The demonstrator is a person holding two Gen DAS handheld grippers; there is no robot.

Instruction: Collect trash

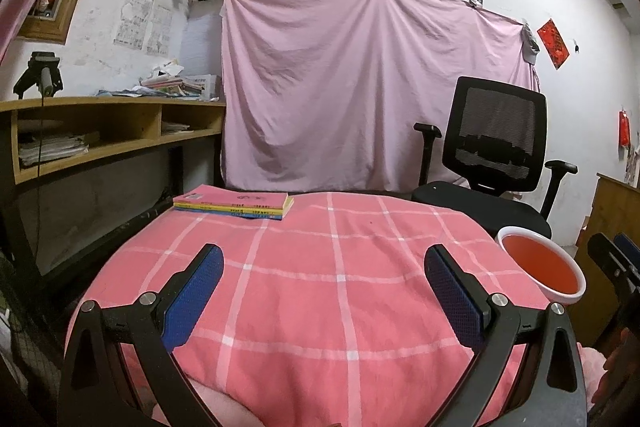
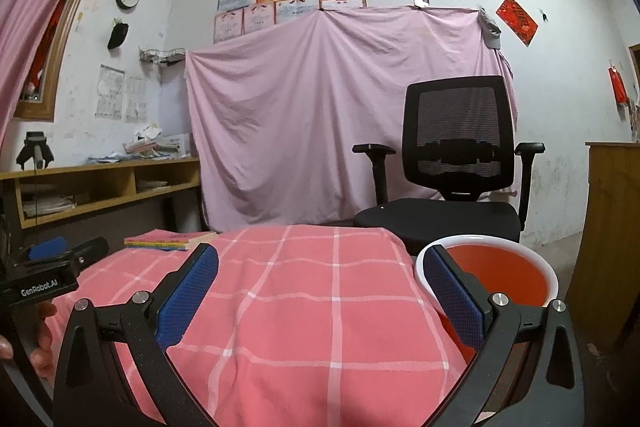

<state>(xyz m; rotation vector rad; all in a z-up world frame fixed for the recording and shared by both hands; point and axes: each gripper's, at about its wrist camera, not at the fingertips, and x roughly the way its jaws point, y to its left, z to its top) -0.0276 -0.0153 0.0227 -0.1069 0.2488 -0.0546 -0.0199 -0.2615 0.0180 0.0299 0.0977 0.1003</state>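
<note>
A white bin with a red liner (image 1: 542, 269) stands at the right edge of the table covered in a pink checked cloth (image 1: 320, 287); it also shows in the right wrist view (image 2: 500, 269). My left gripper (image 1: 324, 255) is open and empty above the cloth. My right gripper (image 2: 320, 255) is open and empty, its right finger (image 2: 452, 291) in front of the bin's near rim. The right gripper shows at the right edge of the left wrist view (image 1: 616, 259), the left gripper at the left of the right wrist view (image 2: 56, 259). No trash is visible on the cloth.
A stack of books (image 1: 236, 205) lies at the table's far left corner, also in the right wrist view (image 2: 168, 239). A black office chair (image 2: 452, 171) stands behind the table. A wooden shelf desk (image 1: 100, 131) with papers is at the left, a pink sheet (image 1: 360, 87) behind.
</note>
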